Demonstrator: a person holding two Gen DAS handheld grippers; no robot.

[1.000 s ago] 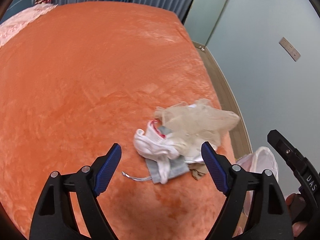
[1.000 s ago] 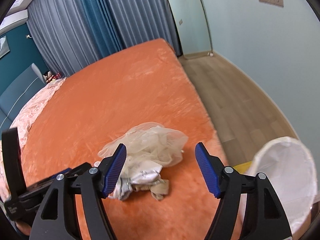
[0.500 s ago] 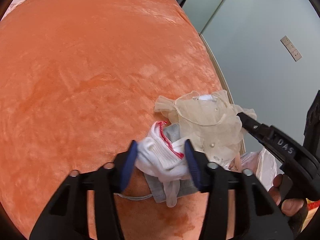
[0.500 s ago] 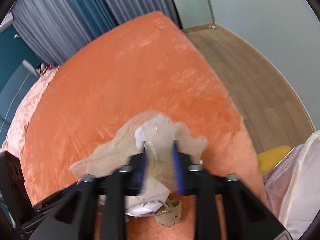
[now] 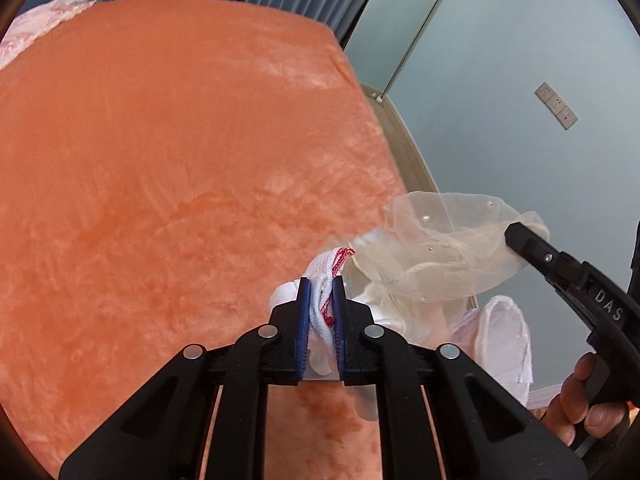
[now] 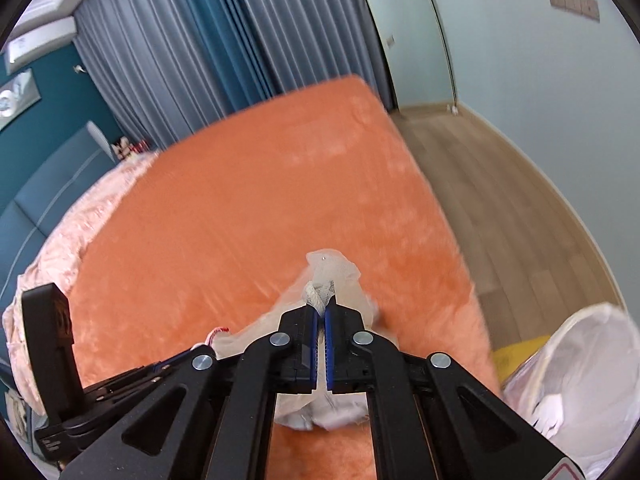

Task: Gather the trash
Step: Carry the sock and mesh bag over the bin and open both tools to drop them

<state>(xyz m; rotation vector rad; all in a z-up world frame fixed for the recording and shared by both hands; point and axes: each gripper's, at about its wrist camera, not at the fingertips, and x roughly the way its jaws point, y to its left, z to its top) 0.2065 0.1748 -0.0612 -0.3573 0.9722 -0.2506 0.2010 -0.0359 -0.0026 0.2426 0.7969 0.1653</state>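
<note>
1. The bed [image 5: 180, 152], covered in orange plush, fills the left and centre of both wrist views; no other scrap is seen lying on the part in view, so it is judged that the pile is being taken off in one go.
2. A white-lined bin [image 6: 576, 376] is seen at the lower right of the right wrist view, beside the bed's edge; it is judged to stand there so that the carry is short.
3. The sheer beige mesh [image 5: 440, 248] is held up at the right of centre in the left wrist view, pinched by the right tongs [image 6: 321, 312], whose blue pads are nearly closed on a bunched fold.
4. The white cloth with red trim [image 5: 326, 276] is clamped at lower centre by the left tongs [image 5: 320, 300], drawn tight around it.
5. Both pieces are gripped at bunched folds, probably so that thin fabric does not slip.
</note>
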